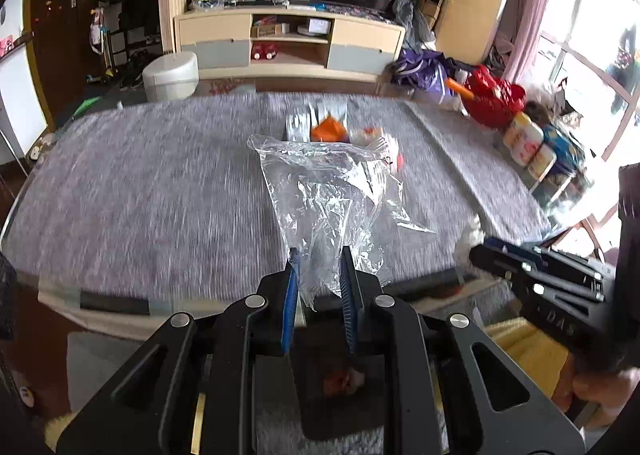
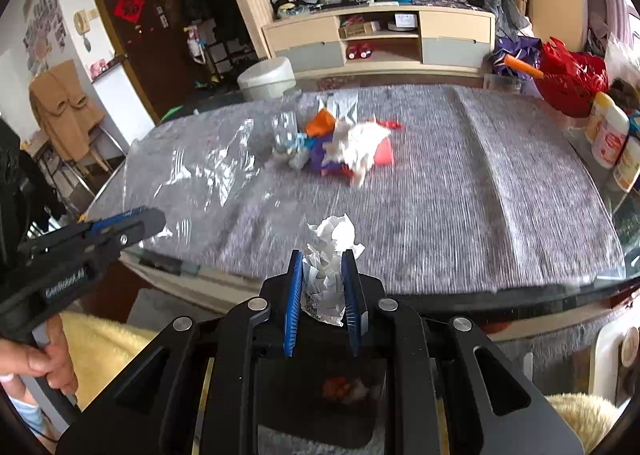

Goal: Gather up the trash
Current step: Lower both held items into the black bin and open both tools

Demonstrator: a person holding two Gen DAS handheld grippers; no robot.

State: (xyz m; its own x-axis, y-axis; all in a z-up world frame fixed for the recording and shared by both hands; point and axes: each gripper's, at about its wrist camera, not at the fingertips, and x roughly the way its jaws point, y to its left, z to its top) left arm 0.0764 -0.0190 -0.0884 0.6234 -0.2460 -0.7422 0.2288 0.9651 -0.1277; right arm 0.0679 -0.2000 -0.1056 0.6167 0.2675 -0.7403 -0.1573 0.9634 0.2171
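Note:
My left gripper (image 1: 319, 261) is shut on the near edge of a clear plastic bag (image 1: 328, 191), which spreads over the grey table cover (image 1: 140, 183). My right gripper (image 2: 323, 265) is shut on a crumpled white paper ball (image 2: 330, 251) above the table's near edge. In the right wrist view the clear bag (image 2: 200, 171) lies at the left, with the left gripper (image 2: 132, 221) at its near corner. A pile of trash (image 2: 344, 143), white paper, orange, purple and red scraps, lies mid-table; it shows behind the bag in the left wrist view (image 1: 332, 127). The right gripper (image 1: 500, 251) shows at the right there.
A red bag (image 2: 568, 75) and white bottles (image 2: 608, 131) stand at the table's right edge. A TV cabinet (image 2: 380, 35) and a white stool (image 2: 268, 77) are beyond the table. A yellow fleece cushion (image 2: 104, 347) lies below the near edge.

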